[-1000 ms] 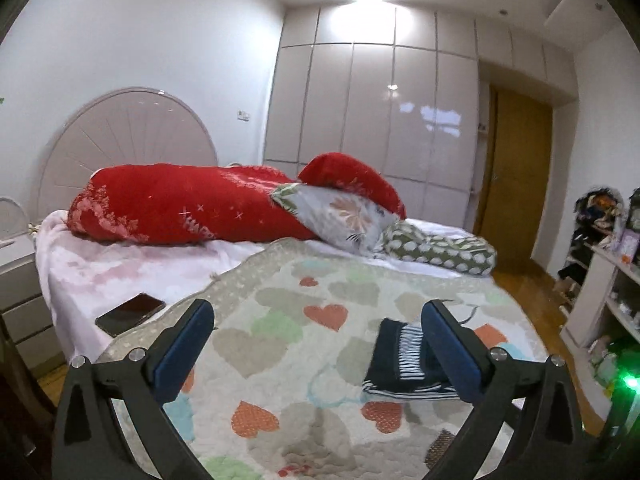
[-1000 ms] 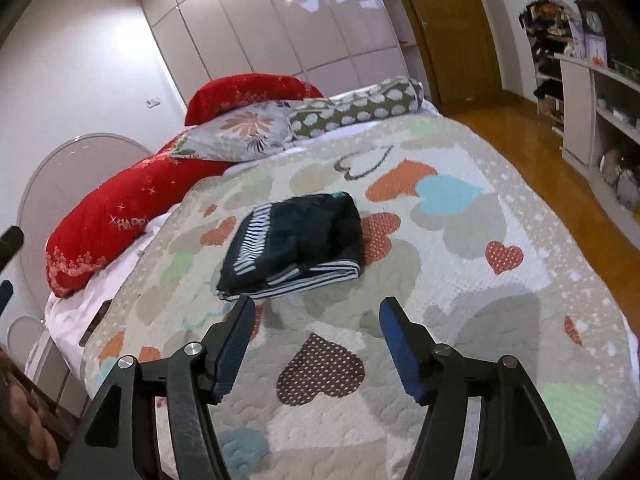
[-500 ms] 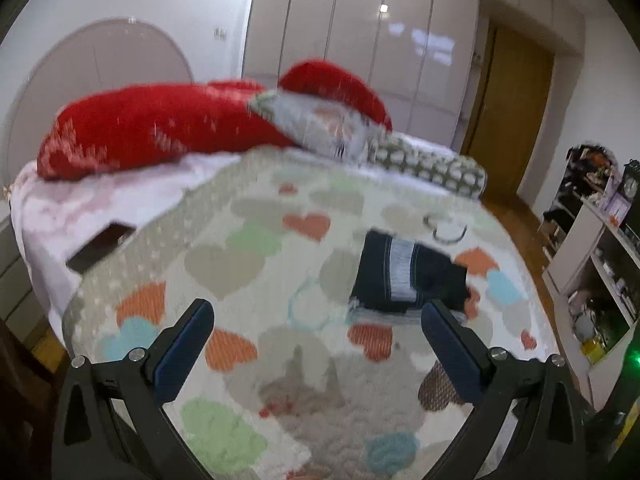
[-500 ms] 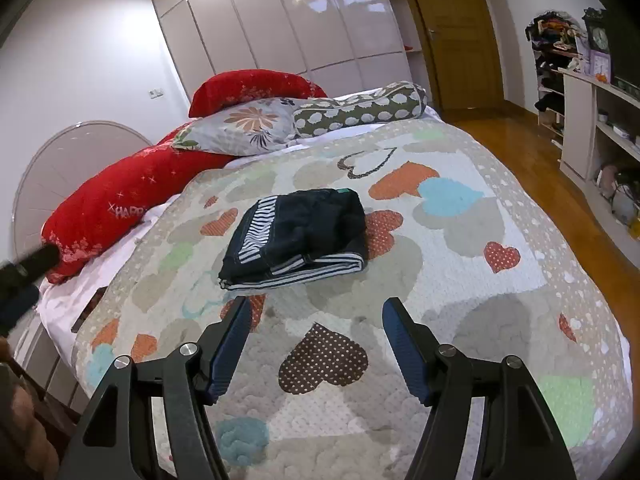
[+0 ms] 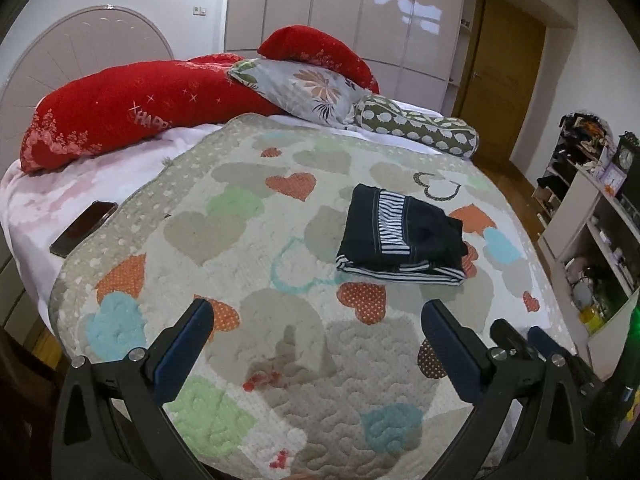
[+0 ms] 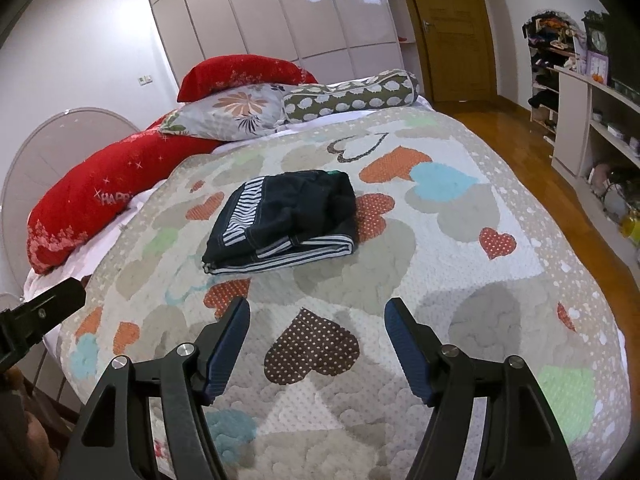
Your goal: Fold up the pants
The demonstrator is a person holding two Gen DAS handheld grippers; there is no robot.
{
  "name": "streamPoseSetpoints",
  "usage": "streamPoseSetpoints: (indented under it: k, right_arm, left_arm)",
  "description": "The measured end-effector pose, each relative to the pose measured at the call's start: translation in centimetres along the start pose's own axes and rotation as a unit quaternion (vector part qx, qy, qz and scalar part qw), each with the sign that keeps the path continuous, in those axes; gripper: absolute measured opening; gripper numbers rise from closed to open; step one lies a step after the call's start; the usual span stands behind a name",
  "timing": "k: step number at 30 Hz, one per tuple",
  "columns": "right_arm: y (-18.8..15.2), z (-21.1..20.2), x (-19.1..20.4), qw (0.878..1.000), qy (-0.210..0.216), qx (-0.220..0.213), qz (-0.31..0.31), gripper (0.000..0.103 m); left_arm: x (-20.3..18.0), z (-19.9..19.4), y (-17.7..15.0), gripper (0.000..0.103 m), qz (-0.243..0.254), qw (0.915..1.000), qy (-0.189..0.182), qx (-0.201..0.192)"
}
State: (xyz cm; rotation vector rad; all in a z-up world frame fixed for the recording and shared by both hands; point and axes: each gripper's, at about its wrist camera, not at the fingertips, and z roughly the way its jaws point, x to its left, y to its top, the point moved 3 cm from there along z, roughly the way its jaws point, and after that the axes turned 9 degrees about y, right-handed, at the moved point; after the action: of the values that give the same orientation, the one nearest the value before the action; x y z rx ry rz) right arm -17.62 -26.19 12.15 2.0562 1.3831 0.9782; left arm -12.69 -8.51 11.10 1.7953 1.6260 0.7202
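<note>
I am holding both grippers above the near end of the bed, and the pants are lying ahead of both, on the heart-patterned quilt, touching neither.

Left gripper: its fingers are standing wide apart and are holding nothing. In this view the pants are sitting ahead and to the right of the gap, above the right finger.

Right gripper: its fingers are also spread wide and empty, though less widely than the left pair. Here the pants are lying ahead and only slightly left of the gap, so I am judging the right gripper to be the better aligned and the nearer of the two.

Pants: they are resting as a compact, roughly rectangular dark navy bundle of several stacked layers. A striped white-and-navy band is crossing the top layer, and a striped edge is showing along the side facing me. The top is looking slightly rumpled toward the right, where a small green patch is peeking out at the far corner in the right view. The bundle's longer side is running across my line of sight, roughly parallel to the bed's near edge.

I am judging the folding to be complete or very nearly so: no leg or waistband is trailing loose. Any further move would be a reach forward across open quilt.

Beyond the pants, pillows are lying at the head of the bed; a phone is lying on the sheet at the left.
</note>
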Motion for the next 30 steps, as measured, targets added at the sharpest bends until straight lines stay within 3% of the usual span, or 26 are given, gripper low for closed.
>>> streamPoseSetpoints:
  k: [15, 30]
  right_arm:
    - [-1.4, 0.4, -0.2, 1.0, -0.024, 0.019, -0.007, 0.076]
    - [-1.9, 0.5, -0.1, 0.999, -0.034, 0.02, -0.02, 0.078]
  left_arm:
    - [-0.6, 1.7, -1.3, 0.103, 0.012, 0.9989, -0.008, 0.045]
    - [-0.8, 2.1, -1.7, 0.103, 0.017, 0.9986, -0.006, 0.049]
